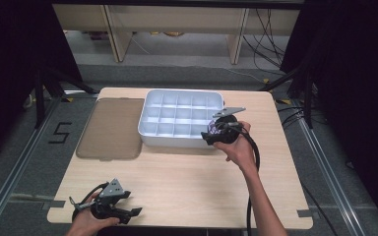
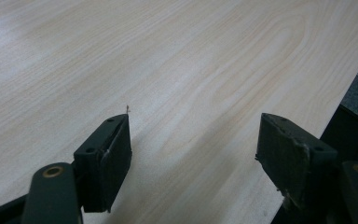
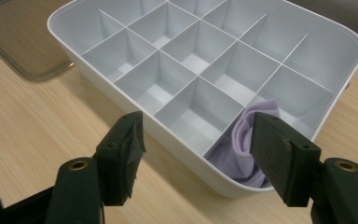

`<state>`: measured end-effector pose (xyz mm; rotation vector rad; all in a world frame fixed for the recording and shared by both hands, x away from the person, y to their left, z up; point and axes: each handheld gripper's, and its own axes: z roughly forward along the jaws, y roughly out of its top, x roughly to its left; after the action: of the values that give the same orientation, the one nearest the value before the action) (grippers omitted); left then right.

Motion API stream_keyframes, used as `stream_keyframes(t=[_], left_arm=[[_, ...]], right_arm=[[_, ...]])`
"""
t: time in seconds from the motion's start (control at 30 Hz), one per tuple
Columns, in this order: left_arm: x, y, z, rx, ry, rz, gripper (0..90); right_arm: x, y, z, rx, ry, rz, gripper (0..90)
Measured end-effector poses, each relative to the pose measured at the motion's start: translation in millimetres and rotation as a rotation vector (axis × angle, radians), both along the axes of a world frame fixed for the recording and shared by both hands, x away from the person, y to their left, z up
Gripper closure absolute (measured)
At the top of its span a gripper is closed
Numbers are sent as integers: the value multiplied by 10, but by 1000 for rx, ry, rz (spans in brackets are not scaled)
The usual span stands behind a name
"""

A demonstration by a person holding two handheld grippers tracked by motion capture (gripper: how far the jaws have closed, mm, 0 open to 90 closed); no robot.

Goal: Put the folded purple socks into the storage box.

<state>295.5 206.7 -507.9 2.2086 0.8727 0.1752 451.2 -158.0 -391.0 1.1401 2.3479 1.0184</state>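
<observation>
A white box (image 1: 172, 140) divided into several compartments stands at the back middle of the wooden table (image 1: 187, 182). In the right gripper view a lilac cloth (image 3: 240, 149) lies crumpled in the near corner compartment of the box (image 3: 326, 51). My right gripper (image 1: 210, 135) hovers at the box's front right corner. Its jaws (image 3: 196, 123) stand apart, open, above the rim, with the cloth just behind the right jaw and untouched. My left gripper (image 1: 133, 203) rests near the table's front left edge, open (image 2: 194, 121), over bare wood.
A translucent brown lid (image 1: 110, 128) lies flat to the left of the box, also at the upper left of the right gripper view (image 3: 18, 42). The table's edge runs close to the left gripper's right jaw. Cables trail on the floor behind.
</observation>
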Motion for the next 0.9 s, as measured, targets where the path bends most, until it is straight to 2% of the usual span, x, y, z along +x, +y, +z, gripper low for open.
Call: stream_keyframes(t=[0.03,0.07,0.13,0.17,0.23,0.33,0.4,0.5,0.53,0.63,0.73,0.77,0.83,0.87,0.9], left_arm=[[0,0,0,0,0,-1,255],[0,1,0,0,-1,0,255],[1,0,-1,-1,-1,1,255],[1,-1,-1,0,-1,1,255],[-1,-2,0,0,-1,0,255],[-10,-14,-5,-14,3,13,255],[-2,-1,2,1,-1,-1,255],[-2,0,2,-2,0,0,255],[-2,1,2,-2,0,0,255],[-8,-10,-2,-13,0,7,255],[-1,0,3,2,0,-4,255],[-6,-11,-3,-13,1,7,255],[-8,-13,-3,-13,1,8,251],[-1,-3,0,2,-6,5,251],[-2,-3,1,1,-5,2,250]], right_arm=[[0,0,0,0,0,0,358],[-7,-2,-9,5,-19,11,358],[-54,11,-10,16,-9,6,353],[-52,10,-31,14,-30,25,347],[-101,38,-50,29,-21,4,338],[-121,37,-63,29,-33,34,333],[-151,48,-66,34,-26,27,328],[-173,58,-73,42,-28,33,318],[-185,64,-83,45,-45,39,318],[-215,68,-86,43,-47,45,314],[-243,82,-99,46,-51,67,310],[-267,94,-99,59,-36,51,309],[-291,113,-124,57,-42,69,302],[-291,113,-124,57,-42,69,302],[-307,120,-125,61,-35,69,301]])
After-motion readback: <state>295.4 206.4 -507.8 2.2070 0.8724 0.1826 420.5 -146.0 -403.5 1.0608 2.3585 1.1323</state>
